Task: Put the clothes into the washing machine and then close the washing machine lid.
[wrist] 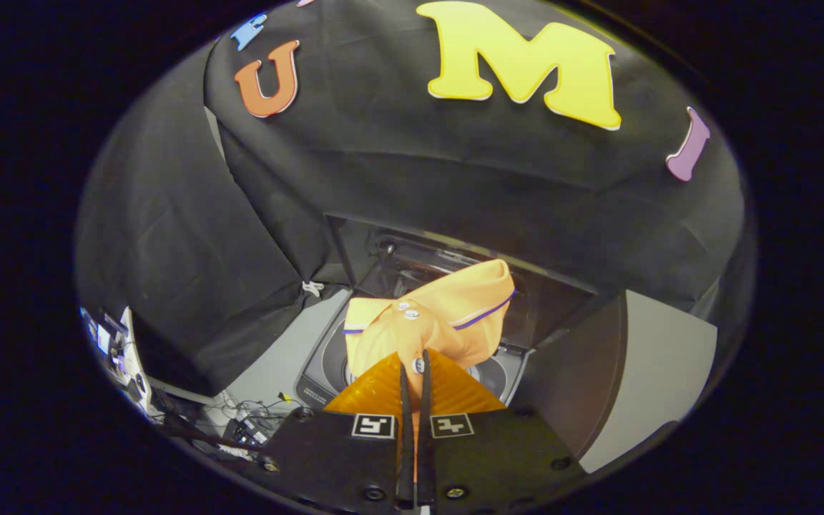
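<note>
An orange polo shirt (432, 318) with white buttons and a purple-trimmed collar hangs bunched from my gripper (415, 363), whose two fingers are shut on its fabric. The shirt hangs above the open top of the washing machine (320, 372), a grey top-loader whose round drum opening shows partly beneath the cloth. The machine's dark lid (448, 261) stands raised behind the shirt, beyond the fingers. Most of the drum is hidden by the shirt.
A grey panel (662, 357) stands just right of the machine. Left of it, a grey surface (276, 365) runs down to a tangle of cables and small devices (240, 429). Black cloth walls close in behind and on the left.
</note>
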Demonstrator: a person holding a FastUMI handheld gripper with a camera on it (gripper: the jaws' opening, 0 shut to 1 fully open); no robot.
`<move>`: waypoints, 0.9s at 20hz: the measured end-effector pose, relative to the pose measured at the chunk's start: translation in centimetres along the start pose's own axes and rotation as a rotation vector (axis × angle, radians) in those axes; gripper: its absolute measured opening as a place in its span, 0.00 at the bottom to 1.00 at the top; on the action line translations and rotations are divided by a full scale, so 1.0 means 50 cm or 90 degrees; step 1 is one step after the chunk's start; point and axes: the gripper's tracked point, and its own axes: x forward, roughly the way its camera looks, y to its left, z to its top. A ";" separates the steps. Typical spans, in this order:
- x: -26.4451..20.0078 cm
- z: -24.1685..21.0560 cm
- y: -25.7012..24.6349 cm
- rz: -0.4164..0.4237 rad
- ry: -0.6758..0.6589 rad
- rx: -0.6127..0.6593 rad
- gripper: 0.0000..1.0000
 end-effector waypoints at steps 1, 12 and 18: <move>0.012 -0.005 0.002 0.000 0.003 0.003 0.05; 0.130 -0.088 0.024 -0.001 0.046 0.026 0.05; 0.196 -0.124 0.053 -0.003 0.063 0.027 0.05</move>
